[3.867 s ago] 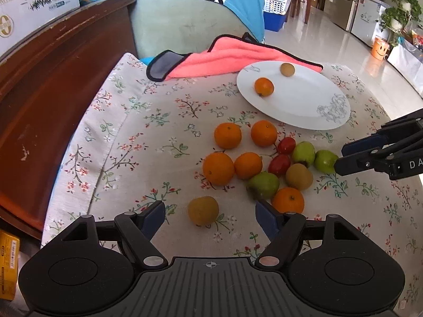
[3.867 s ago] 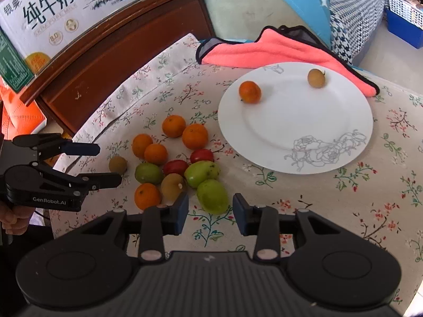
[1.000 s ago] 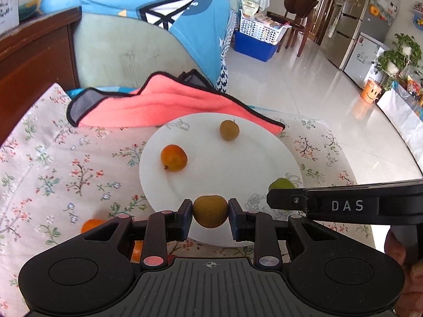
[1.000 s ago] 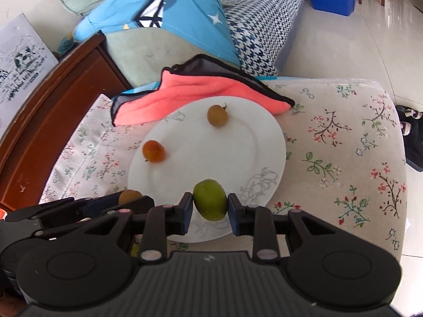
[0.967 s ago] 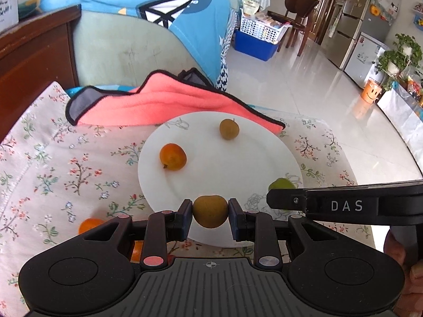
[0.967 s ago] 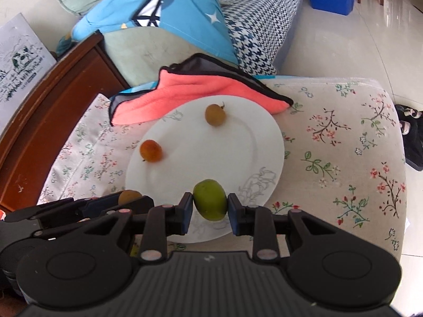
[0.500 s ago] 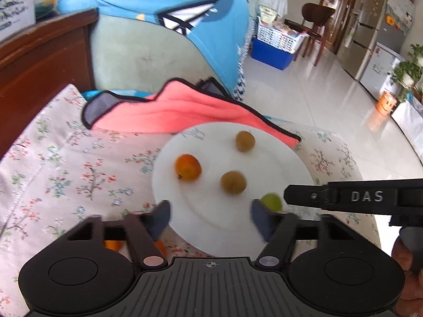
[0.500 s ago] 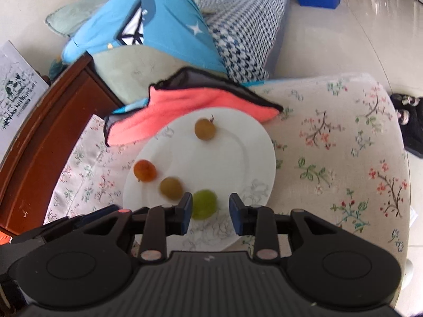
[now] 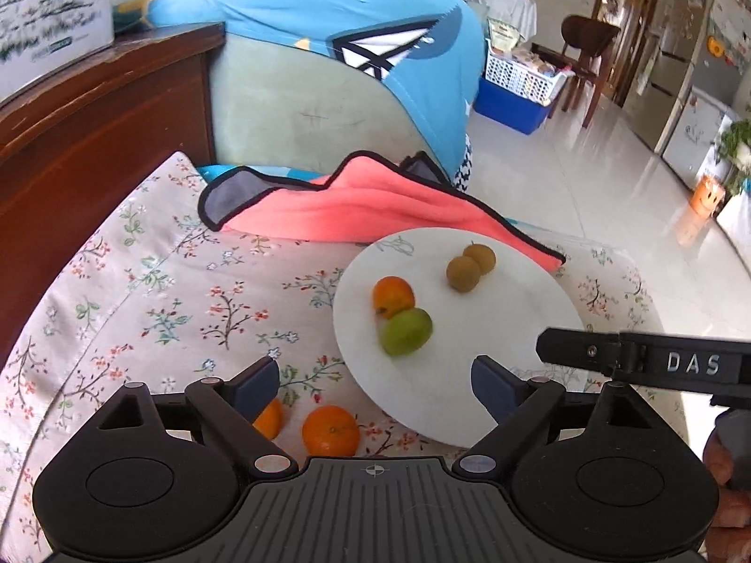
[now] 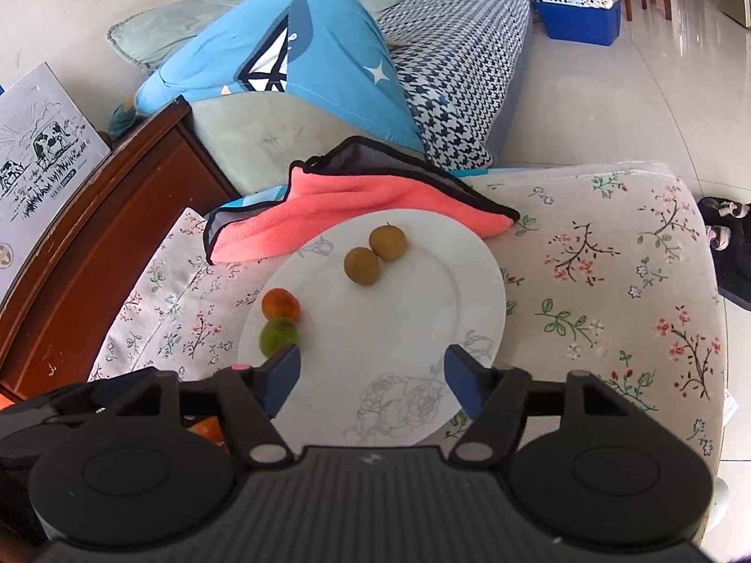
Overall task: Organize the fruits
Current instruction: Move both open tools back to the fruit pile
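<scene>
- Two oranges (image 9: 328,429) lay on the floral cloth (image 9: 155,291), left of the white plate (image 9: 511,300)
- The left gripper (image 9: 373,380) was opening, nothing between its jaws
- On the plate, an orange (image 10: 280,305) touched a green fruit (image 10: 278,337); two brown fruits (image 10: 374,253) touched farther back
- The right gripper (image 10: 373,370) was opening, also empty

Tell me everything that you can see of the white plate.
The white plate is round, shallow and glossy, likely ceramic, with grey line-drawn flowers near its close rim. It lies flat on the floral cloth, its far edge against or over the pink towel. It carries four fruits: two brown ones touching, and an orange touching a green fruit. No fingers touch it.
</scene>
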